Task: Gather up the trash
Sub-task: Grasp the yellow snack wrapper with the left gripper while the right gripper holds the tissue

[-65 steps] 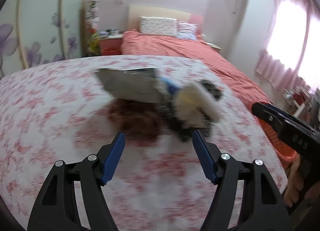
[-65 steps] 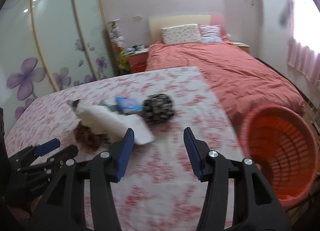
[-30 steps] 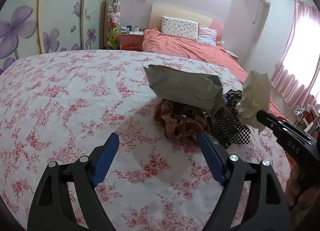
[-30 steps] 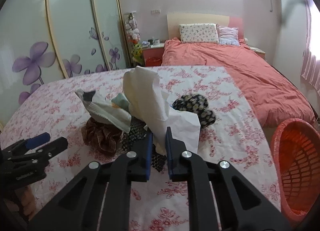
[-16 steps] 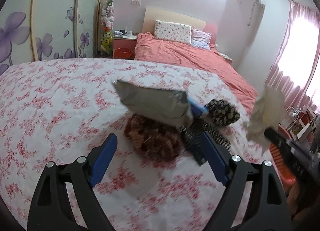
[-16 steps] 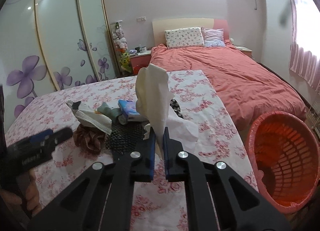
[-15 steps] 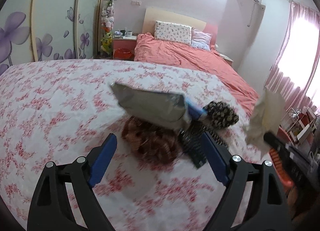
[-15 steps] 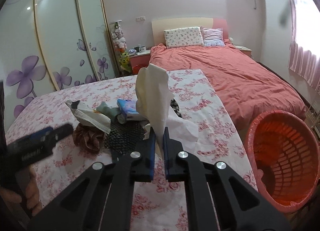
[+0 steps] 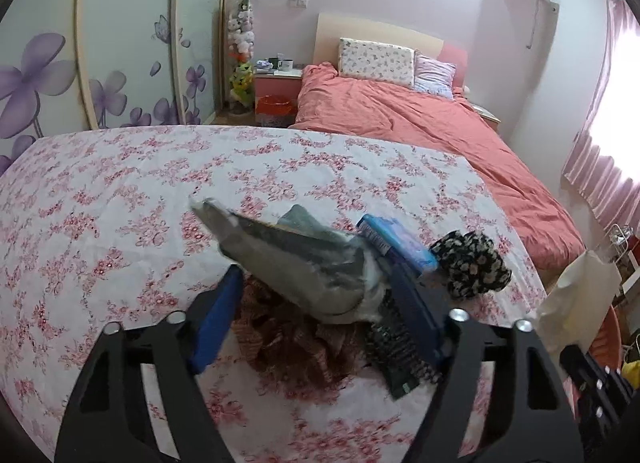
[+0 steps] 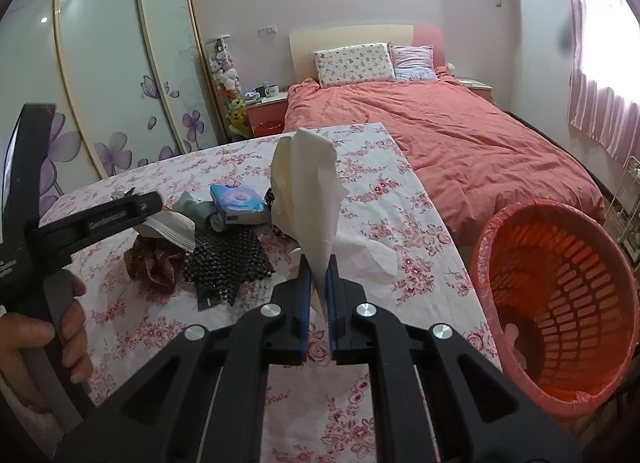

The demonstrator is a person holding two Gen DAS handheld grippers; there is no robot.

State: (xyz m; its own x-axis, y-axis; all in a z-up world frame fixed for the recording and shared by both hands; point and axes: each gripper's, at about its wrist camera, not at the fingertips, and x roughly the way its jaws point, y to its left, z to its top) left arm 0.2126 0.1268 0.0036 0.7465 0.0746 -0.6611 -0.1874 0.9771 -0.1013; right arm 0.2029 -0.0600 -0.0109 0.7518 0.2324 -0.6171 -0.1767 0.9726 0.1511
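Your right gripper [image 10: 316,275] has its fingers pinched on the tissue [image 10: 308,199], held above the surface [image 10: 400,231] beside the basket [image 10: 560,303]. It looks light and limp, so it should drop freely over the rim. Your left gripper [image 9: 316,311] is closing around the foil bag [image 9: 296,263], pads not yet pressing. The bag looks thin, crinkly and slippery; take it at the flat middle.
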